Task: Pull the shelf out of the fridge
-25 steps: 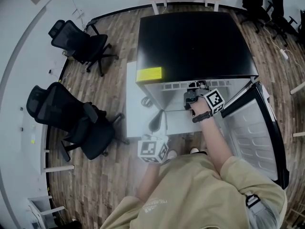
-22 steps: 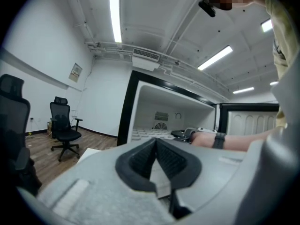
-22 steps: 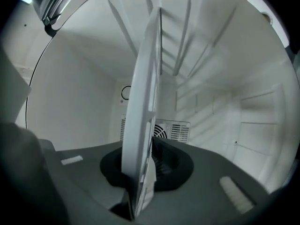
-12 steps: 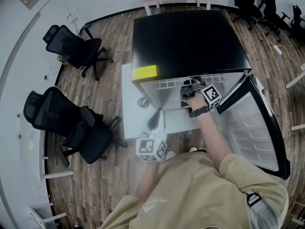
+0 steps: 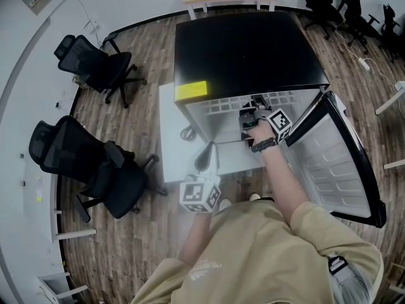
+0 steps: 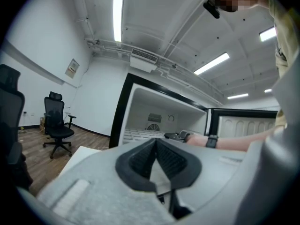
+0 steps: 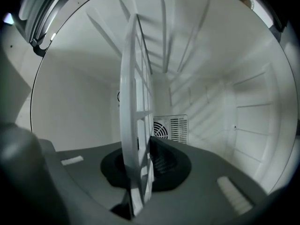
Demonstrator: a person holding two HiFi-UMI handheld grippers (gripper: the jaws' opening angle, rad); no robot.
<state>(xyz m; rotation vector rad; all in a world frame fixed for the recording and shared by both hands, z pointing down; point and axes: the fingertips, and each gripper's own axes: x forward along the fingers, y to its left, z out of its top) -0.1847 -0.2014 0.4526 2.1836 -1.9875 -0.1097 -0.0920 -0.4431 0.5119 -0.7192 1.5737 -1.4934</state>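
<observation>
Head view: a black-topped fridge [image 5: 253, 49] stands on a wooden floor [image 5: 145, 49] with its door [image 5: 335, 163] swung open to the right of the picture. The white grid shelf [image 5: 231, 104] sits high in the fridge's white interior, along the front of the opening. The person's right arm reaches into the opening.

Right gripper view: the right hand-held gripper [image 7: 143, 168] has its jaws clamped on the front edge of the shelf. The jaws have just been closing, with the shelf's edge between them. The shelf runs away from the camera toward the back wall, where a round fan vent [image 7: 169, 125] shows.

Left gripper view: the left hand-held gripper [image 6: 156, 161] has its jaws together with nothing between them. It is held outside the fridge, low in front of the person's body and pointing toward the open interior.

Two office chairs [image 5: 95, 163] stand well apart from the fridge, on the left of the head view.
</observation>
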